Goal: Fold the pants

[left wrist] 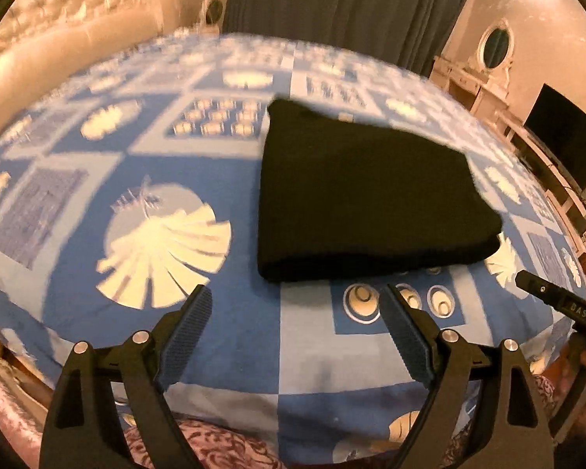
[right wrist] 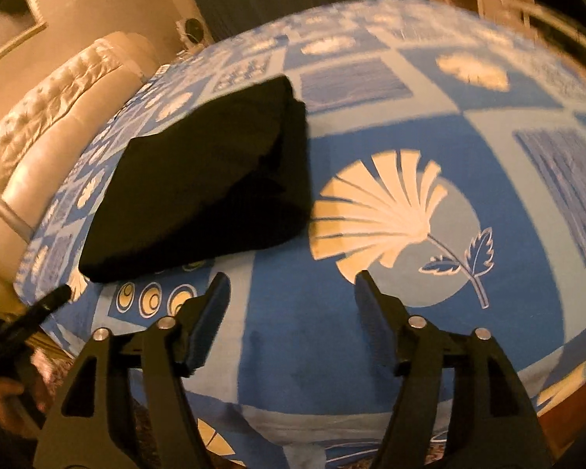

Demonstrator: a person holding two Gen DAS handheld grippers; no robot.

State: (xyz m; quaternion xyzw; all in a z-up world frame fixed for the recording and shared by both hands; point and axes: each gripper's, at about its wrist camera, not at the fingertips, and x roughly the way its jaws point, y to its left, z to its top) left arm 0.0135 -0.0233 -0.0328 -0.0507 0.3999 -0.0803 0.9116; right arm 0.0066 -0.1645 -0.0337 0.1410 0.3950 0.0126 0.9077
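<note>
Warm lamplight fills your bedroom, with grey curtains (left wrist: 332, 4) and a tufted headboard (left wrist: 70, 11) beyond the bed (left wrist: 215, 355) and its blue patterned sheet. On that sheet the black pants (left wrist: 367, 199) lie as a compact folded stack, so the folding looks finished. Your left tool (left wrist: 295, 306) and right tool (right wrist: 291, 291) both gape wide and empty, just short of the pants; only a final squaring seems left.

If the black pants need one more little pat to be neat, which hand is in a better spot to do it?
Probably the left gripper. The folded black pants lie almost straight ahead of its open jaws. From the right gripper, the pants sit off to its left. Both are empty and clear of the cloth.
</note>
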